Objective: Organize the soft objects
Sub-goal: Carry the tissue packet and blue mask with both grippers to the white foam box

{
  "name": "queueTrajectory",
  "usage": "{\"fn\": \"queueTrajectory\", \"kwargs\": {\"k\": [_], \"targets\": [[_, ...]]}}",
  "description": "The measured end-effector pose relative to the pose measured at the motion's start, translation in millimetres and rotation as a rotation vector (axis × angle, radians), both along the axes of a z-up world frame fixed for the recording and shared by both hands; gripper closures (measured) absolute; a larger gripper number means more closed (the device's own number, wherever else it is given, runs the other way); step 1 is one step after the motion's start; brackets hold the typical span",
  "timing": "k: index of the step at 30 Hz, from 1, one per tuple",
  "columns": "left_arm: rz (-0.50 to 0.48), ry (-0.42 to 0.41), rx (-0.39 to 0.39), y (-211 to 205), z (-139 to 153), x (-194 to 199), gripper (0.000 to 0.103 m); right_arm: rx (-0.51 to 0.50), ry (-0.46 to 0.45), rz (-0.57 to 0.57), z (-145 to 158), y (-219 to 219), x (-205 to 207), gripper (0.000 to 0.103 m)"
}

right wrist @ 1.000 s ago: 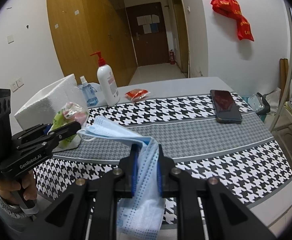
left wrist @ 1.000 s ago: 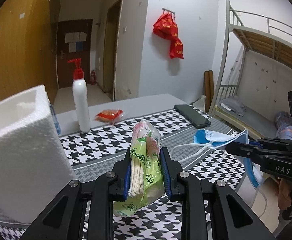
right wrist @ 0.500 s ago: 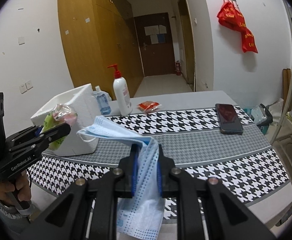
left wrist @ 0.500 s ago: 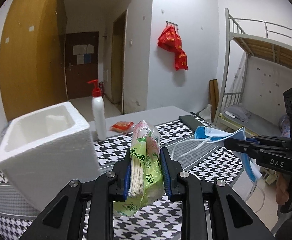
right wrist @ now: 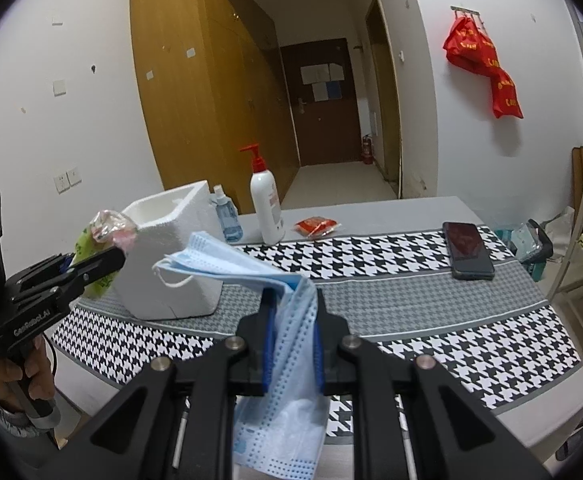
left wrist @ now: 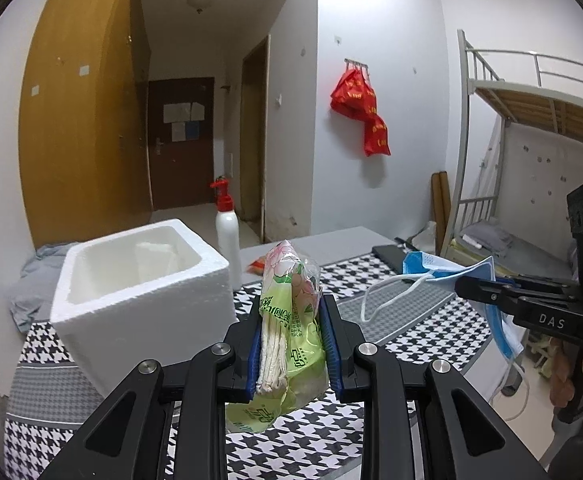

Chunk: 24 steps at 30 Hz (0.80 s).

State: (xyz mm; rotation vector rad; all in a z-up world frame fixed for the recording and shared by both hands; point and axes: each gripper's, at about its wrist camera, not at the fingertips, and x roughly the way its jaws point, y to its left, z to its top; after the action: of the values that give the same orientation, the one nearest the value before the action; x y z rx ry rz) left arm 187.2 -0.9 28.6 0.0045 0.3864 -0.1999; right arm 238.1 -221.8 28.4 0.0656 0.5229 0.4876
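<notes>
The left tongs [left wrist: 290, 354] are clamping a green plastic-wrapped tissue packet [left wrist: 287, 332] in the air, just beside the open white foam box [left wrist: 143, 292] on the houndstooth-covered worktop [right wrist: 431, 320]. The right tongs [right wrist: 291, 340] are pinching a pale blue pleated face mask [right wrist: 287, 380], also aloft. This looks like the carrying step; next, each soft item needs bringing over the box opening and releasing inside.

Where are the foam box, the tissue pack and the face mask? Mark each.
foam box [left wrist: 147, 304], left wrist view, front wall.
tissue pack [left wrist: 291, 320], left wrist view, green wrapper.
face mask [right wrist: 295, 344], right wrist view, pleated fold between pads.
</notes>
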Motion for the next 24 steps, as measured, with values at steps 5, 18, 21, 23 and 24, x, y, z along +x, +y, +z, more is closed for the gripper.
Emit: {"fn": "queueTrajectory", "kwargs": {"k": [5, 18, 21, 23, 24], "targets": [[0.011, -0.023, -0.007, 9, 5, -12, 0.075, 0.002, -0.013, -0.001, 4, 0, -3, 0.084], [0.07, -0.055, -0.002, 26, 12, -29, 0.075, 0.013, -0.035, 0.031, 8, 11, -5, 0.084], [0.089, -0.06, 0.009, 29, 11, -32, 0.075, 0.012, -0.042, 0.05, 10, 17, -5, 0.084], [0.097, -0.058, 0.007, 31, 11, -33, 0.075, 0.011, -0.045, 0.062, 10, 21, -5, 0.084], [0.099, -0.057, 0.005, 33, 10, -35, 0.075, 0.011, -0.045, 0.067, 11, 23, -5, 0.084]]}}
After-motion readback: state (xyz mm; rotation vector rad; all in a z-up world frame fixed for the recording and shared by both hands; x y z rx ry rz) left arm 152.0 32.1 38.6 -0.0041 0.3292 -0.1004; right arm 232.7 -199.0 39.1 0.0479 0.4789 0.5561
